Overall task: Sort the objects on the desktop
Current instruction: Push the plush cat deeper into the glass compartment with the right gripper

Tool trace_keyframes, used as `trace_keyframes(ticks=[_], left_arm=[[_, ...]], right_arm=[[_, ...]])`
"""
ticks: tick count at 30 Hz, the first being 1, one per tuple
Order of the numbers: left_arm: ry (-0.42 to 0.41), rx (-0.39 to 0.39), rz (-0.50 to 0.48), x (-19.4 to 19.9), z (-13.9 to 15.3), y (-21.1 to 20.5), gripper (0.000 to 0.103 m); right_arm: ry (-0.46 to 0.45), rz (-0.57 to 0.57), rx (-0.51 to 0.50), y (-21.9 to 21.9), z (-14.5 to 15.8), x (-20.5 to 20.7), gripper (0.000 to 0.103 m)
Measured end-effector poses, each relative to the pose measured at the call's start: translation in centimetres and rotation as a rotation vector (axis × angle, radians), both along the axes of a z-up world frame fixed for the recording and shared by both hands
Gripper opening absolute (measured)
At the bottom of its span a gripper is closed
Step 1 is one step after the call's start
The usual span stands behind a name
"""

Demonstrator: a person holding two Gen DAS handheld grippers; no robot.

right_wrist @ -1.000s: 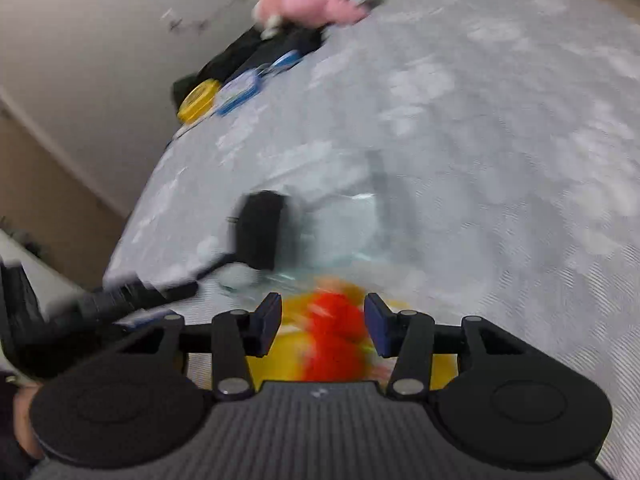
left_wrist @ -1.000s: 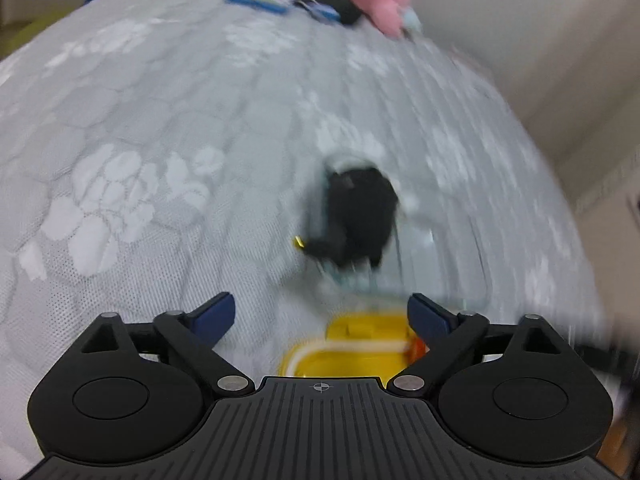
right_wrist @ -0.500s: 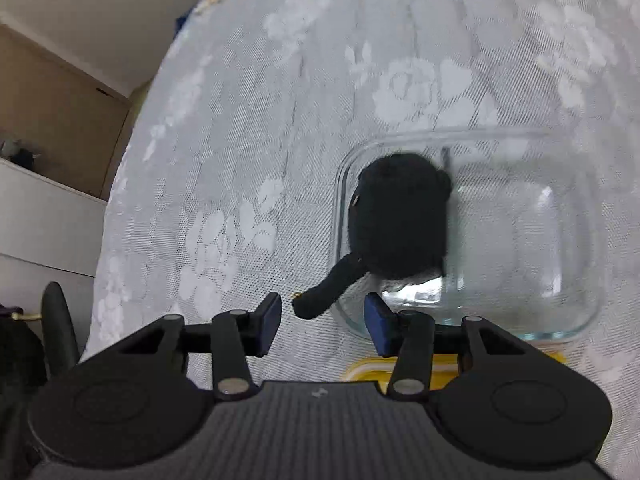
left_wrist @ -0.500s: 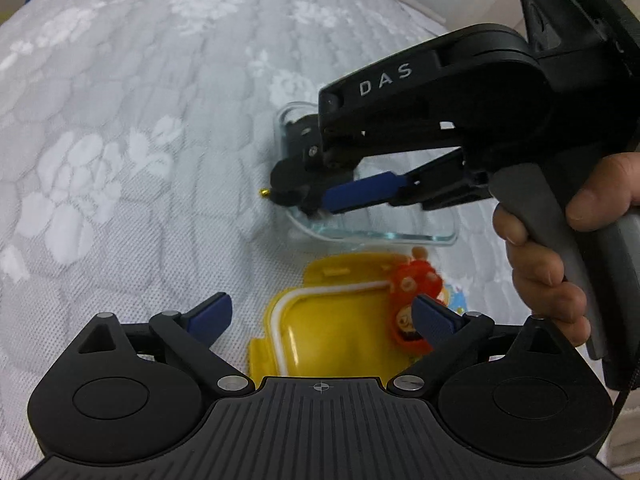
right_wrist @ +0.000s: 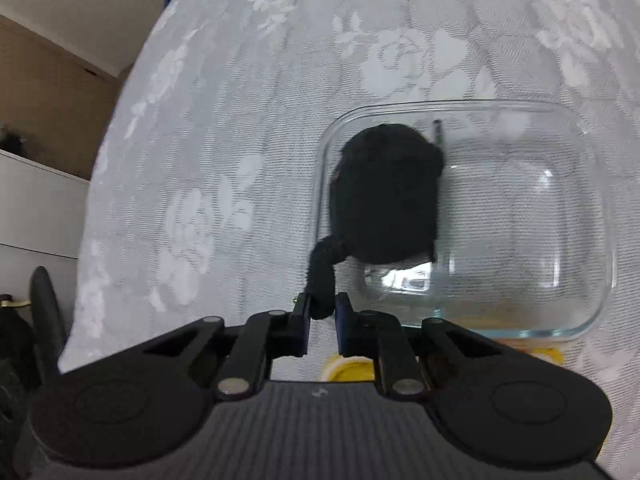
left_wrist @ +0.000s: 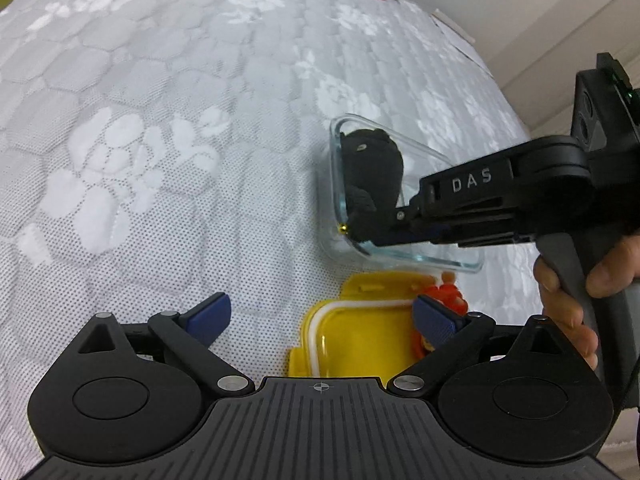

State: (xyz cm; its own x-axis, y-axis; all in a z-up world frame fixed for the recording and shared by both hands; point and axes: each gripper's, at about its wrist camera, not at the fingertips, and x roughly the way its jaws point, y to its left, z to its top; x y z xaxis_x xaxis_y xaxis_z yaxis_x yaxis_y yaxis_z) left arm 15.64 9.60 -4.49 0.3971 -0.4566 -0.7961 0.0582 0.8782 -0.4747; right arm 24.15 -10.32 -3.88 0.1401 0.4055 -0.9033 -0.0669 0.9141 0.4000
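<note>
The right tool (right_wrist: pixel 323 312), jaws just closing, pinches the black plush's tail (right_wrist: pixel 322 280) at the glass dish (right_wrist: pixel 592 208); next, lift it clear. The left tool (left_wrist: pixel 322 318) hangs spread.

One glass container (right_wrist: pixel 592 216), one black plush toy (right_wrist: pixel 386 196), one yellow lid (left_wrist: pixel 360 340), and seemingly one orange figure (left_wrist: pixel 446 294).

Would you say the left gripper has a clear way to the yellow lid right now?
Probably yes: the left gripper is open, the yellow lid lies just ahead between its fingers, and the right gripper works farther off at the glass dish.
</note>
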Motion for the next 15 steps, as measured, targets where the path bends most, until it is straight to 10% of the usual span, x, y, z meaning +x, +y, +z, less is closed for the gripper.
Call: trace_keyframes(ticks=[15], left_arm=[[0.038, 0.018, -0.060, 0.4, -1.4, -1.0, 0.101]], right_arm=[[-0.088, -0.002, -0.139, -1.9, -0.2, -0.1, 0.022]])
